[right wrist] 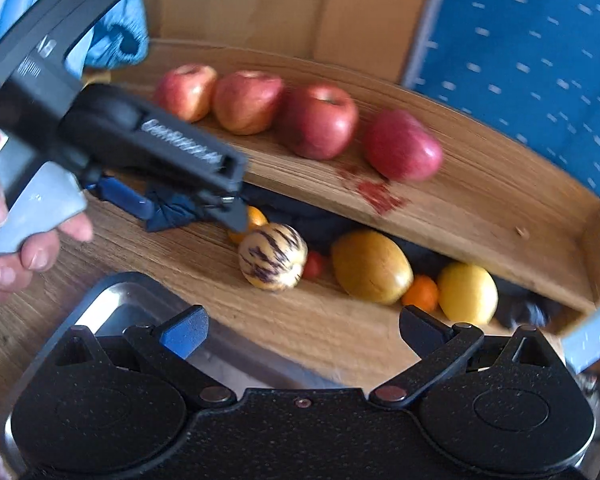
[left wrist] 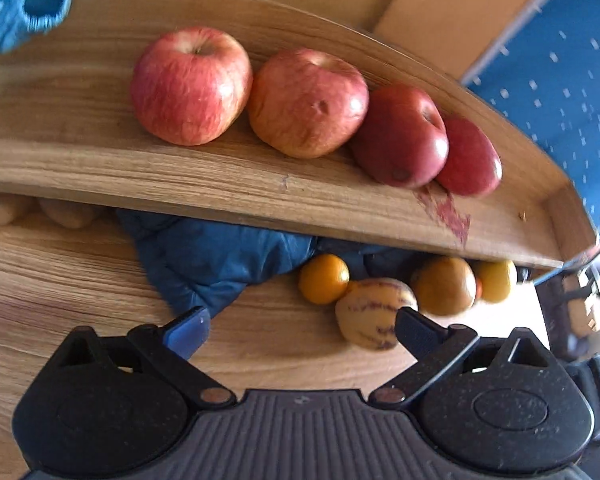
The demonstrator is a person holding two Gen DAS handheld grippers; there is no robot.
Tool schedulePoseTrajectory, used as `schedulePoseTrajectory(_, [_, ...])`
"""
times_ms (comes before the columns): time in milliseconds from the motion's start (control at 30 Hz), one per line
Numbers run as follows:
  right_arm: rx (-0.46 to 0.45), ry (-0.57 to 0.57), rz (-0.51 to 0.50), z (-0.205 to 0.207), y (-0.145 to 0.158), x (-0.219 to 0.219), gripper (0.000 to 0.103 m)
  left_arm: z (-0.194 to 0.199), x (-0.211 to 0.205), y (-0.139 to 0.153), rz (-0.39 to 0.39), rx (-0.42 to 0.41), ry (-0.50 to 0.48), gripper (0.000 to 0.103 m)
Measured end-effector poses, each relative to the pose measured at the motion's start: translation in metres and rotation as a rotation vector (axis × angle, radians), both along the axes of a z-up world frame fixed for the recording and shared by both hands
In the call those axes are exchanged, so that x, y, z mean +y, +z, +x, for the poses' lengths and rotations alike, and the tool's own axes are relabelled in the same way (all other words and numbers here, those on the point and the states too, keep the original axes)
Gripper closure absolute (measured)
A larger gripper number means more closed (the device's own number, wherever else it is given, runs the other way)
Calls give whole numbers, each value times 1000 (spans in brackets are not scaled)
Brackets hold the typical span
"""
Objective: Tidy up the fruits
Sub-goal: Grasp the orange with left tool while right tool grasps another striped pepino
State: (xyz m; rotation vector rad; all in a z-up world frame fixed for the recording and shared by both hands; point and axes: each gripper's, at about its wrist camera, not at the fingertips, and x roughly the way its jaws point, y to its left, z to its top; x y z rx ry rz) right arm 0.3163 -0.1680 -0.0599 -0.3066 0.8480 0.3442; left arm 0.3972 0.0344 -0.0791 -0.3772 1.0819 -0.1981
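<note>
Four red apples (left wrist: 304,104) already sit in a row on the raised wooden tray (left wrist: 220,184). Left to sort: the striped cream-and-purple round fruit (right wrist: 272,257) and orange and yellow citrus (right wrist: 466,292) on the wooden surface (right wrist: 320,320) under the tray's edge. Your left hand-held gripper (left wrist: 302,330) and right hand-held gripper (right wrist: 303,328) both stand apart, empty. The low tray edge and crumpled blue cloth (left wrist: 220,260) crowd access; a steel tray (right wrist: 140,304) lies beneath your right.
</note>
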Motion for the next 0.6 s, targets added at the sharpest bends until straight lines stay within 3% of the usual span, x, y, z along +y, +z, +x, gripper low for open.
schedulePoseTrajectory(267, [-29,105,-110,23,-19,37,16,13,-6,-11,-73,-4,-4,17])
schedulePoseTrajectory(433, [-24,125,-135,36,-28,46,23,21,-5,-19,-113,15,28,25])
schedulePoseTrajectory(600, [-46,132,-160,43,-32,48,36,25,-2,-23,-142,24,53,37])
